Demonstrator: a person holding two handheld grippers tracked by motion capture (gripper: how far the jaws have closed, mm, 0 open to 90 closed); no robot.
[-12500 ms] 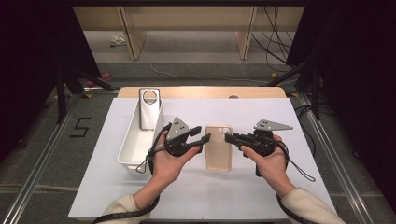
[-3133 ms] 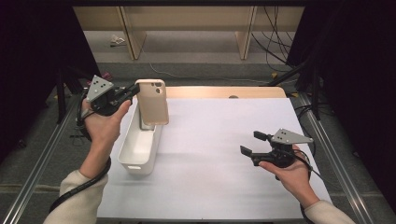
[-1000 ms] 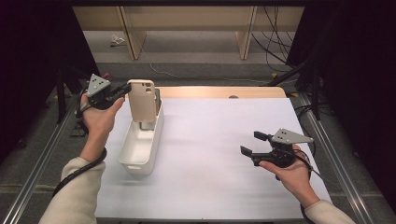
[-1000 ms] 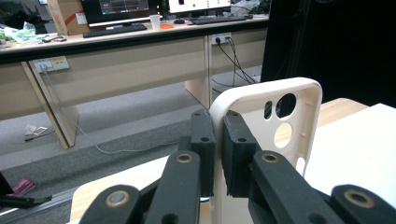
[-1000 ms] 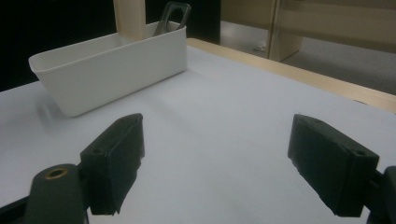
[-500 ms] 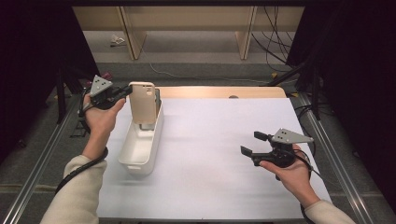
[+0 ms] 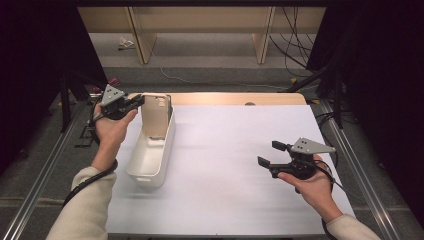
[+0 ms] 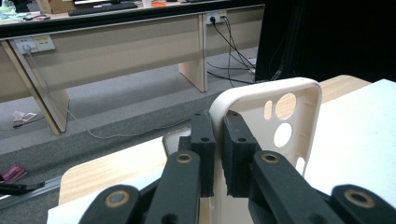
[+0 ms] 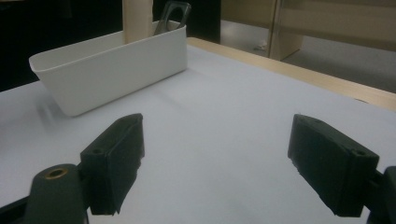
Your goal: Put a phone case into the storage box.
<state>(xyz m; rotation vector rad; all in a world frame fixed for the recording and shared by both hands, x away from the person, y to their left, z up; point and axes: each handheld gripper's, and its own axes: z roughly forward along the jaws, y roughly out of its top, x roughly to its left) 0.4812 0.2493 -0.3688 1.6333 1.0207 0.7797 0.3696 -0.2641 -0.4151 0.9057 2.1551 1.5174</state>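
Pinching beige phone case [image 8: 266,116] rim, left gripper [image 8: 218,140] clamped; light, flexible, slippery shell over white bin [image 7: 152,150] at table's far-left edge; right gripper [image 9: 229,158] spread, empty.

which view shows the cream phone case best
The left gripper view: the phone case is close, its camera cutouts clear, its edge clamped in the left gripper. The high view shows it small, upright in the white bin. The right gripper view shows a narrow strip of it above the bin's wall.
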